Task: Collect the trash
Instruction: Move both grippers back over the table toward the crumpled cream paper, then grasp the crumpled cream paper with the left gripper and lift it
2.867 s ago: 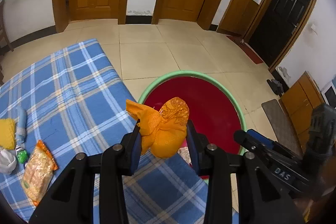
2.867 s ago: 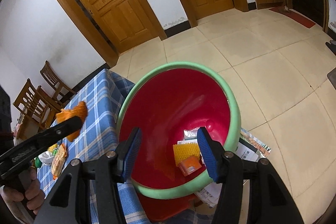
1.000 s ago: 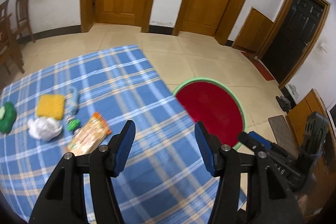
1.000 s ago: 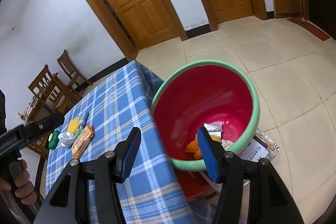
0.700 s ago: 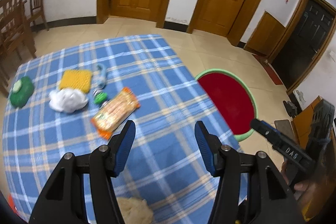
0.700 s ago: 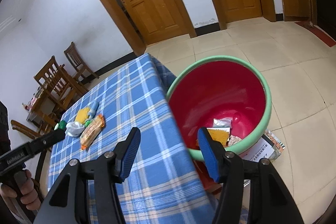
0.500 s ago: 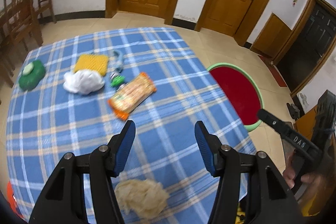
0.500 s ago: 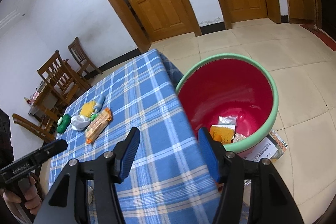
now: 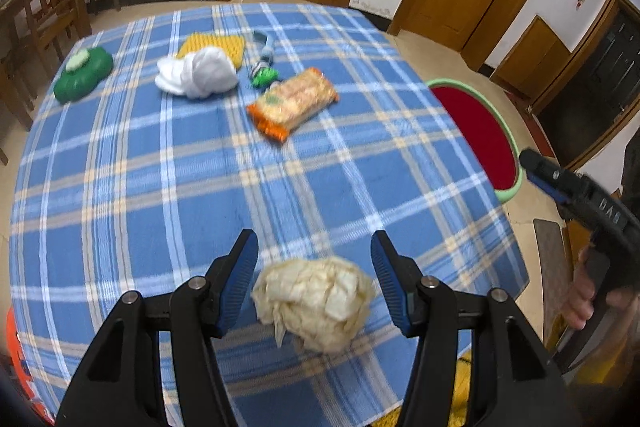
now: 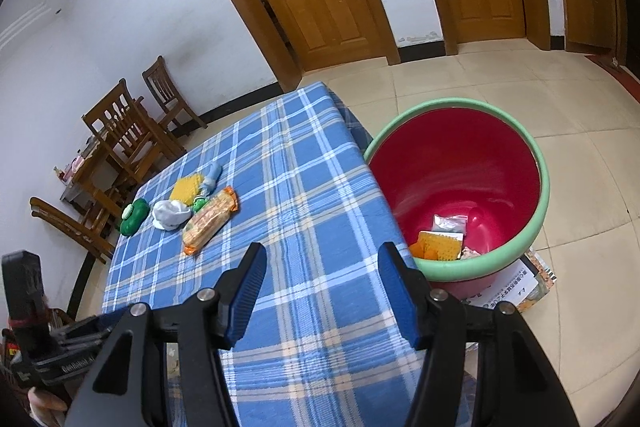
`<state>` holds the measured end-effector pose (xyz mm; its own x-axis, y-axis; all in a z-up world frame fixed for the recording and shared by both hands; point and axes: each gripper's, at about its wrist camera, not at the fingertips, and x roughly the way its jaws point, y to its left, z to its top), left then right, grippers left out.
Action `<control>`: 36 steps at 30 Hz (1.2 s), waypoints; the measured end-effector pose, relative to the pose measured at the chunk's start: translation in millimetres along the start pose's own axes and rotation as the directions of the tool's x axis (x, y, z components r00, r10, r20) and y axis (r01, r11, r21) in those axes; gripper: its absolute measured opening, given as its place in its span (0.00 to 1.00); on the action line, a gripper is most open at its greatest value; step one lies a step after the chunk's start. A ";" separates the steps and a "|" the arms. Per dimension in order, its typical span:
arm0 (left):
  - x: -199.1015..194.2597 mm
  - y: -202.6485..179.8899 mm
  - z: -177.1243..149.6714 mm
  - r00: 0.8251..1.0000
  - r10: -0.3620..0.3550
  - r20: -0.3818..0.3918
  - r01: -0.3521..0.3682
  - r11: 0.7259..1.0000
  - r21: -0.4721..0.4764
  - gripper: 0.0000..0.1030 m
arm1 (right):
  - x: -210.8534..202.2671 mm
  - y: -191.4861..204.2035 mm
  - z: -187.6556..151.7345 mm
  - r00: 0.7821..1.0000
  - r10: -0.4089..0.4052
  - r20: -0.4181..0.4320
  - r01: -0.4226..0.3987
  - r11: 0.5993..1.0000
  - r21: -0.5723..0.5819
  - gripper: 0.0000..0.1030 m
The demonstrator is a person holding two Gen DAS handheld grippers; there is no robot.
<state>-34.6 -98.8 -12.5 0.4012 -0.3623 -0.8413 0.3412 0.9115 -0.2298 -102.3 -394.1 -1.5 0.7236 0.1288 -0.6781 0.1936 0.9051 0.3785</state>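
Observation:
A crumpled cream paper ball lies on the blue plaid tablecloth near its front edge. My left gripper is open, one finger on each side of the ball, pads not touching it. My right gripper is open over the cloth with nothing between its fingers; its tip shows at the right of the left wrist view. The red basin with a green rim stands on the floor beside the table, also seen as the basin, holding orange wrappers and a silver packet.
At the table's far side lie an orange snack packet, a white wad, a yellow pad, a green item and a small bottle. Wooden chairs stand beyond. Papers lie under the basin.
The left gripper let go of the orange bag over the basin, then swung left and down over the table until the paper ball came between its fingers. The right view turned slightly left.

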 end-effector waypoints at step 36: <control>7.9 32.7 2.4 0.998 -0.036 0.046 0.040 0.995 -0.088 0.42 | 25.6 21.7 0.4 0.998 0.013 -0.058 -0.016 0.999 -0.050 0.66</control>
<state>-18.2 -72.4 -25.4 0.4274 -0.4035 -0.8090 0.2811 0.9098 -0.3053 -79.3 -371.3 -10.4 0.6864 0.1635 -0.7086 0.1487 0.9222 0.3569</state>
